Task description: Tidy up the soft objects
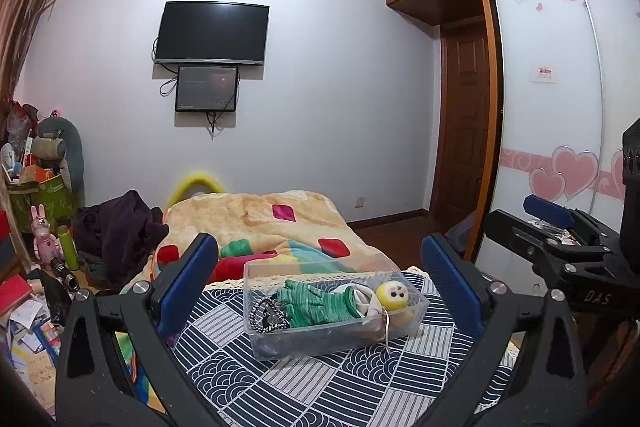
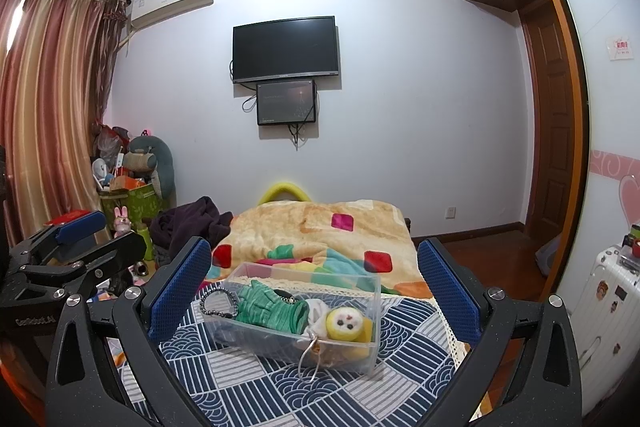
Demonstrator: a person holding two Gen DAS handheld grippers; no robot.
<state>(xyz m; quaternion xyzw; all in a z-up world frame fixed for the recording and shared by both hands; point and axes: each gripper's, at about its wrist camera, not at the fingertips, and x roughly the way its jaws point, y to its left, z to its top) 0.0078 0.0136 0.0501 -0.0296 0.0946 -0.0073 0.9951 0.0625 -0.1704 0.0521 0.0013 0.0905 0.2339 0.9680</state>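
Observation:
A clear plastic box (image 1: 280, 345) (image 2: 370, 287) stands on a blue-and-white patterned cloth (image 1: 320, 387) (image 2: 260, 387). Inside lie a green knitted glove (image 1: 320, 303) (image 2: 268, 311), a yellow plush toy with a face (image 1: 394, 297) (image 2: 348, 323), a white soft item (image 1: 366, 297) (image 2: 320, 311) and a beaded heart-shaped piece (image 1: 266, 315) (image 2: 220, 303). My left gripper (image 1: 320, 279) is open and empty, held back from the box. My right gripper (image 2: 314, 283) is open and empty too. Each gripper shows in the other's view, the right (image 1: 560, 227) and the left (image 2: 80, 239).
A colourful blanket (image 1: 260, 219) (image 2: 320, 227) covers the bed beyond the box. Dark clothes (image 1: 124, 227) (image 2: 192, 223) and clutter lie at the left. A wardrobe (image 1: 552, 107) and a white suitcase (image 2: 608, 291) stand at the right.

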